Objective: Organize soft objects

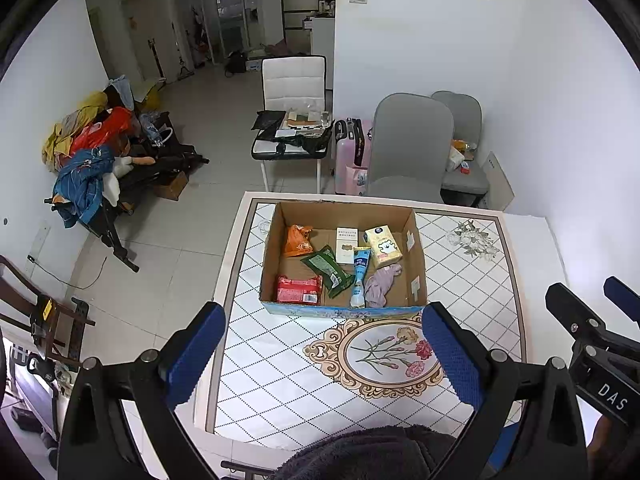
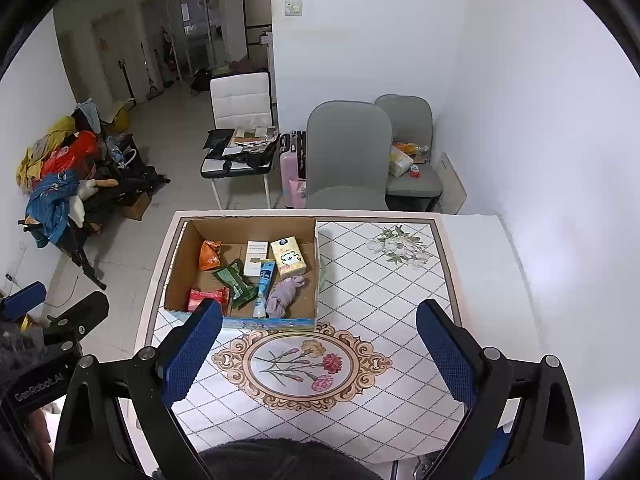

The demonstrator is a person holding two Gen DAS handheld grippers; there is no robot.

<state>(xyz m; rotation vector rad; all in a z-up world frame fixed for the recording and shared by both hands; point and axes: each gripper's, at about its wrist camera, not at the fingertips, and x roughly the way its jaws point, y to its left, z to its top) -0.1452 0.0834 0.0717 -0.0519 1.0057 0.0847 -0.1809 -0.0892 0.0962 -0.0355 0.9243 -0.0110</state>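
An open cardboard box (image 1: 416, 264) (image 2: 176, 264) stands at the far side of the patterned table. In it lie an orange snack bag (image 1: 298, 240), a green packet (image 1: 328, 270), a red packet (image 1: 299, 290), a white carton (image 1: 346, 245), a yellow tissue pack (image 1: 383, 247), a blue tube (image 1: 360, 276) and a lilac cloth (image 1: 380, 284) (image 2: 285, 294). My left gripper (image 1: 324, 354) is open and empty, held above the table short of the box. My right gripper (image 2: 320, 350) is open and empty, over the flower medallion (image 2: 300, 362).
The table (image 1: 480, 280) stands against the white wall on the right. Two grey chairs (image 1: 408, 148) and a white chair (image 1: 294, 96) with clutter stand beyond it, with a pink suitcase (image 1: 352, 152). A pile of clothes (image 1: 88, 148) lies at the far left.
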